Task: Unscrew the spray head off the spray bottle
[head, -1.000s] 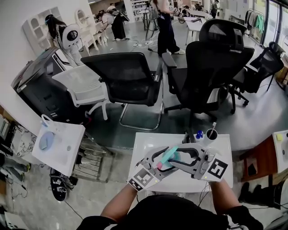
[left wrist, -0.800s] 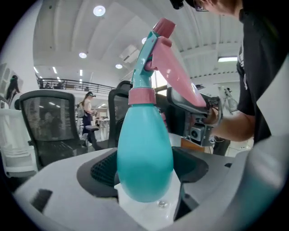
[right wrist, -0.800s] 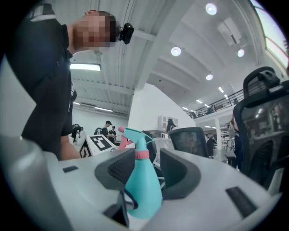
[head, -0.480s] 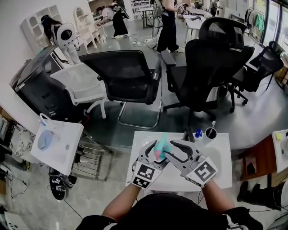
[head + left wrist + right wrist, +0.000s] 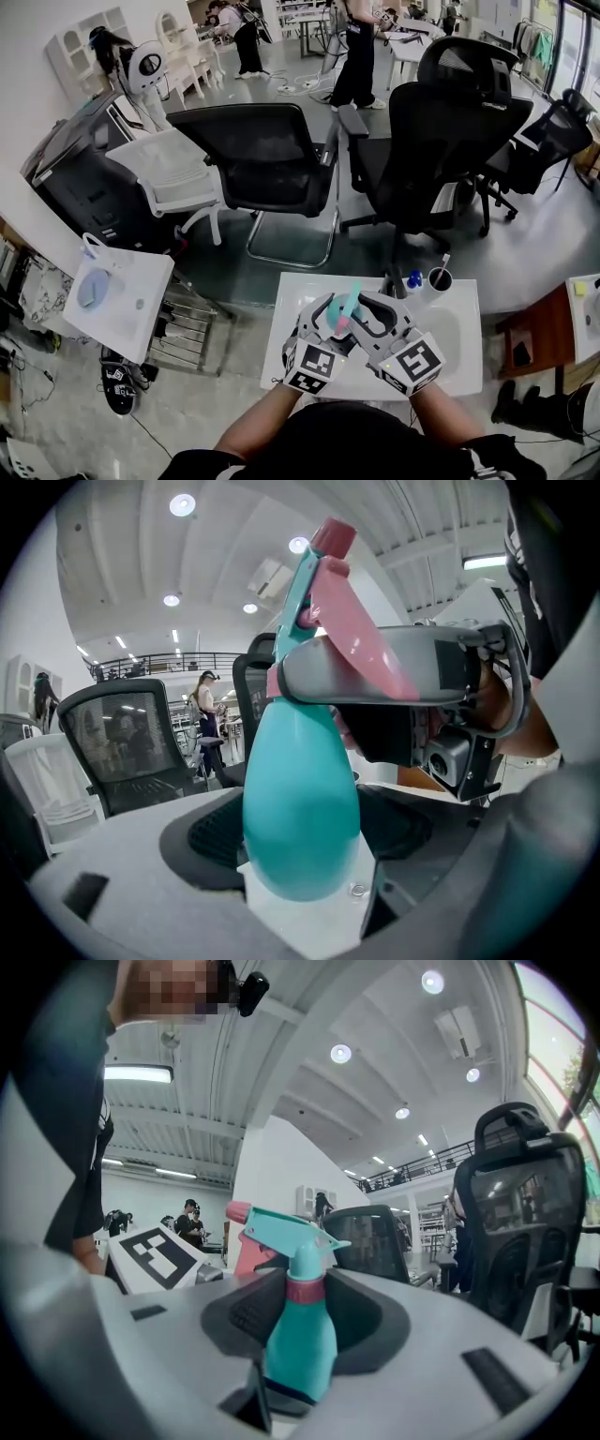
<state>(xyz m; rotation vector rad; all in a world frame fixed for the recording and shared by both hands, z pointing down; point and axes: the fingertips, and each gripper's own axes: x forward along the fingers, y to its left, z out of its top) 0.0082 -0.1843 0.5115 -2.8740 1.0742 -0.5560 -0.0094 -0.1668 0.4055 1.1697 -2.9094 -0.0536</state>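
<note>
above the table [image 5: 450, 349], left gripper [image 5: 328, 317] clamps the bottle [image 5: 300, 808] by its belly; right gripper [image 5: 366, 314] jaws, just closing, pinch the collar [image 5: 304, 1289] (pink); a slack left hold could let the bottle spin.

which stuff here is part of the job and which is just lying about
In the job: spray bottle, its spray head, left gripper on the body, right gripper, jaws just closing on the pink collar.
Lying about: black cup, blue-capped bottle, office chairs.

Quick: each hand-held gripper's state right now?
Left hand-held gripper: closed on the spray bottle's teal body.
Right hand-held gripper: jaws just closing, now gripping its pink collar.
</note>
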